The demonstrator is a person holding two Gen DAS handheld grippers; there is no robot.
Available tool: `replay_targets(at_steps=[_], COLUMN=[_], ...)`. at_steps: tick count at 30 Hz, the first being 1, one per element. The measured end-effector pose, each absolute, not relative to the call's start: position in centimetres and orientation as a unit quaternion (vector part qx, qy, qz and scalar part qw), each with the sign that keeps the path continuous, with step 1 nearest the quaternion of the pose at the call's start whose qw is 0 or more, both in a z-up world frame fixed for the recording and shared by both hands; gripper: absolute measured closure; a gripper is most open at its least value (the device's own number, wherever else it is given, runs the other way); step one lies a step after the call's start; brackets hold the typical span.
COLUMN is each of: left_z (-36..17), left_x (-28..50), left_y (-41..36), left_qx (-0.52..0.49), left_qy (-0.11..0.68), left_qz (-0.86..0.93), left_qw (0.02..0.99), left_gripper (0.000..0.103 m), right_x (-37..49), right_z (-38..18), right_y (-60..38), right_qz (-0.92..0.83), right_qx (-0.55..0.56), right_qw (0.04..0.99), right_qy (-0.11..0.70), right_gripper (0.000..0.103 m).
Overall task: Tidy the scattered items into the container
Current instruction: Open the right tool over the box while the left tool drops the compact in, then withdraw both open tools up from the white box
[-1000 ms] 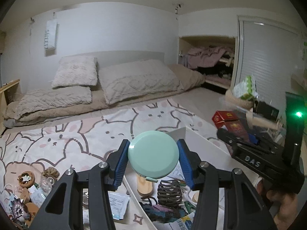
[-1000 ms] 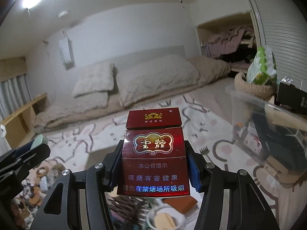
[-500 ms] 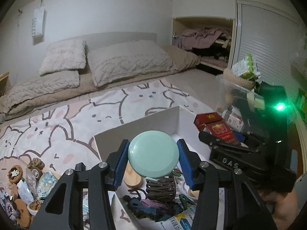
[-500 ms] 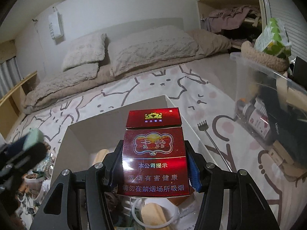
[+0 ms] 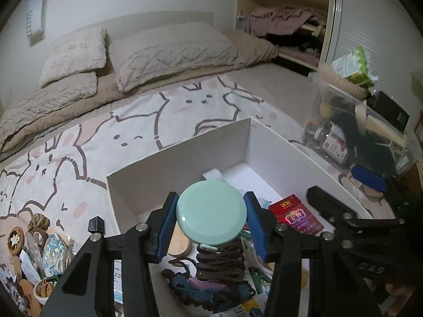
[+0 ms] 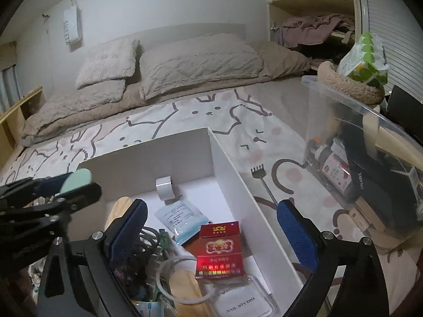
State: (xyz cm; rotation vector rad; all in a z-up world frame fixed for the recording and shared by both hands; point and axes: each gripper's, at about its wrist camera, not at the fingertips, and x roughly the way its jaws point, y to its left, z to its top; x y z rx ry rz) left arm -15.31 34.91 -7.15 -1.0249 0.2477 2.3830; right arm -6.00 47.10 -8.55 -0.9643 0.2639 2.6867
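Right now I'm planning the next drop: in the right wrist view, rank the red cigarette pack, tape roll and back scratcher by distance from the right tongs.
1. Red cigarette pack, in the box, just ahead.
2. Tape roll, deeper in the box.
3. Back scratcher, on the blanket outside, right.

Red cigarette pack (image 6: pixel 220 251) lies flat inside white box (image 6: pixel 232 169); mint disc (image 5: pixel 211 216) held above

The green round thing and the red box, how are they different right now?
The green round thing is pinched in the left claw, above the white container; the red box lies loose inside it, under the opening right claw. The green round thing is plain and disc-shaped; the red box is rectangular with gold print. Both are small and over the container.
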Motion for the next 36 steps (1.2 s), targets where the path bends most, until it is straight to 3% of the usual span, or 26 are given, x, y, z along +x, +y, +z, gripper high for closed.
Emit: replay_targets(at_steps=[18,30,31,33,36], left_z=[-10.3,-13.6,-13.8,-14.1,-14.1], left_x=[-21.0,-24.5,-24.8,-25.2,-25.3], left_y=[39.9,40.4,40.2,39.7,39.3], left_qx=[-0.471,-0.526,-0.532,-0.539,-0.536], left_qy=[0.17,0.158,0.145,0.128,0.125], left_qz=[0.833,0.812,0.811,0.81,0.812], left_qw=[0.235,0.196,0.196,0.194,0.194], left_gripper=[0.053,0.053,0.049,0.005,0.004], right_x=[-5.3,-5.1,-5.1,-5.2,-5.3], right_z=[-8.7,-8.6,-8.6,-8.7,-8.8], right_y=[48.5,48.6,48.7,48.7,48.6], right_qz=[0.933,0.936,0.935,0.935,0.935], right_qx=[-0.318,-0.313,-0.313,-0.314,-0.316], right_qw=[0.111,0.101,0.101,0.1,0.099], right_qy=[0.126,0.129,0.13,0.13,0.127], right_gripper=[0.005,0.005,0.005,0.005,0.005])
